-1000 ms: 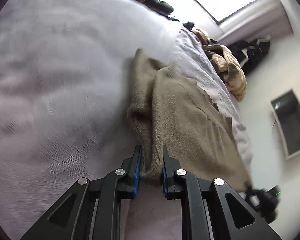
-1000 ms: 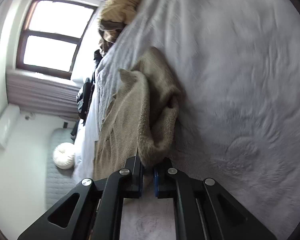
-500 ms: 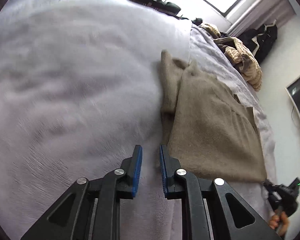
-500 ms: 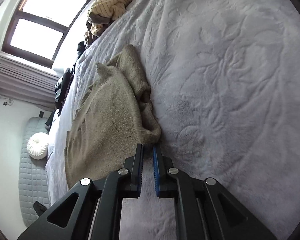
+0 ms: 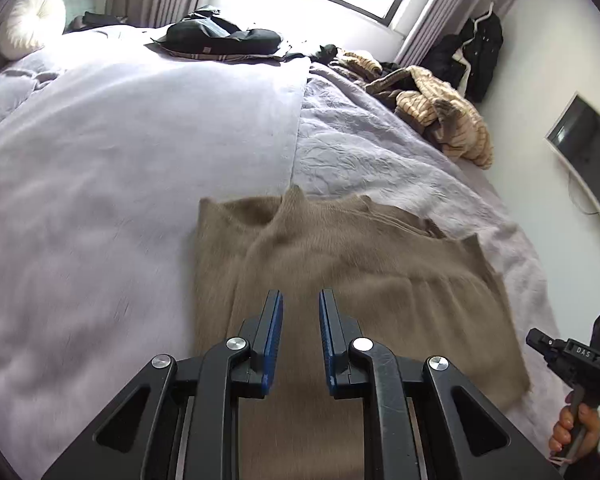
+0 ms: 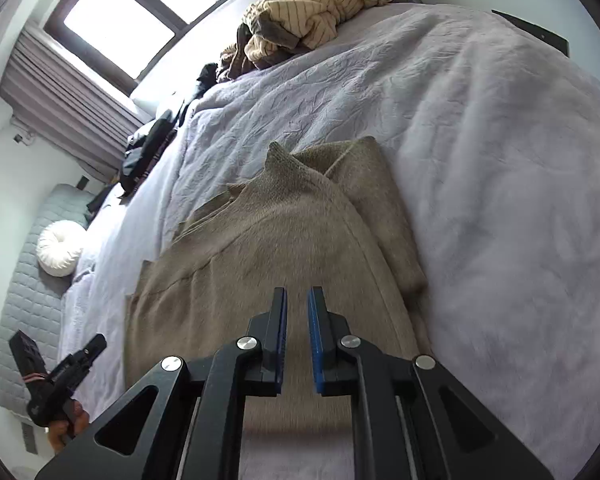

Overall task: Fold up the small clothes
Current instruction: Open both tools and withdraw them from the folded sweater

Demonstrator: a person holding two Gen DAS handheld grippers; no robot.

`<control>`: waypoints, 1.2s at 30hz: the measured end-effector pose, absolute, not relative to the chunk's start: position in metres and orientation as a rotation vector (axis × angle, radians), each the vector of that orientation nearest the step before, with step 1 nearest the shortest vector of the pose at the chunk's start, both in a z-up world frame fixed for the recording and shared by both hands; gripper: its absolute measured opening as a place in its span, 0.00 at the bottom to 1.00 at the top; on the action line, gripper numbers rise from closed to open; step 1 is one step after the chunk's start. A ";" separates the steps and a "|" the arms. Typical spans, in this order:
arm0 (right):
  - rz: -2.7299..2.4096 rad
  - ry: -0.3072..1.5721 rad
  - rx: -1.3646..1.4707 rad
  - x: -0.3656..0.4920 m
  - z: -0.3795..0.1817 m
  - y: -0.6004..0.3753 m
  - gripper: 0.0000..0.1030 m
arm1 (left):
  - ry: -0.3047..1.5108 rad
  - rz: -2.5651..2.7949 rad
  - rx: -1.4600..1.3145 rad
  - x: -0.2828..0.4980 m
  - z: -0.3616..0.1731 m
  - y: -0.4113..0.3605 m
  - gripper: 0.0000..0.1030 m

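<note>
A tan knitted sweater [image 5: 340,272] lies folded flat on the lilac bed cover [image 5: 100,160], one sleeve side laid over the body. My left gripper [image 5: 300,296] hovers above its near edge, open by a narrow gap with nothing between the blue pads. In the right wrist view the same sweater [image 6: 268,264] lies below my right gripper [image 6: 298,292], whose pads stand slightly apart and hold nothing. Each view also catches the other gripper at its edge: the right one [image 5: 572,356] in a hand, the left one [image 6: 60,376] at the lower left.
A heap of cream striped clothes [image 5: 444,120] lies at the bed's far right, seen again as a striped heap [image 6: 312,8]. Black garments [image 5: 220,36] lie near the window. A white round cushion [image 5: 32,20] sits far left. A screen [image 5: 584,152] hangs on the right wall.
Both grippers let go of the sweater's edge, which they pinched a second ago, and pulled back and up while rolling level. The sweater now lies flat on the bed.
</note>
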State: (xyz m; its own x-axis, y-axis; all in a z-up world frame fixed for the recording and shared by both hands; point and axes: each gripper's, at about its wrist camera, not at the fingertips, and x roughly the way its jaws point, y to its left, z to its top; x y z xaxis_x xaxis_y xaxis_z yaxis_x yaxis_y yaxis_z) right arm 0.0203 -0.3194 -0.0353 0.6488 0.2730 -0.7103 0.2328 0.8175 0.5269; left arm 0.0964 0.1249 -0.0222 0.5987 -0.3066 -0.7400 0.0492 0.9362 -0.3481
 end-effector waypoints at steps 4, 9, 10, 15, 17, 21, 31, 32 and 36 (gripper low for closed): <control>-0.024 0.947 0.618 0.044 -0.063 -0.325 0.13 | 1.003 -0.139 -0.263 0.126 -0.057 0.124 0.18; 0.010 0.940 0.764 0.039 -0.094 -0.352 0.03 | 1.020 -0.188 -0.324 0.128 -0.074 0.139 0.18; 0.020 0.937 0.785 0.038 -0.096 -0.355 0.03 | 1.020 -0.187 -0.316 0.127 -0.071 0.140 0.18; 0.014 0.937 0.786 0.026 -0.086 -0.356 0.09 | 1.013 -0.115 -0.219 0.111 -0.061 0.134 0.18; 0.040 0.933 0.789 0.020 -0.081 -0.351 0.10 | 1.020 -0.098 -0.209 0.103 -0.058 0.134 0.18; 0.092 0.926 0.795 0.003 -0.071 -0.339 0.12 | 1.015 -0.104 -0.207 0.086 -0.050 0.132 0.19; 0.185 0.951 0.833 -0.041 -0.067 -0.303 0.32 | 1.008 -0.105 -0.184 0.036 -0.033 0.129 0.19; 0.190 0.955 0.835 -0.045 -0.067 -0.299 0.33 | 1.011 -0.104 -0.176 0.030 -0.033 0.128 0.22; 0.192 0.973 0.831 -0.062 -0.070 -0.285 0.43 | 0.974 -0.094 -0.165 0.009 -0.029 0.127 0.77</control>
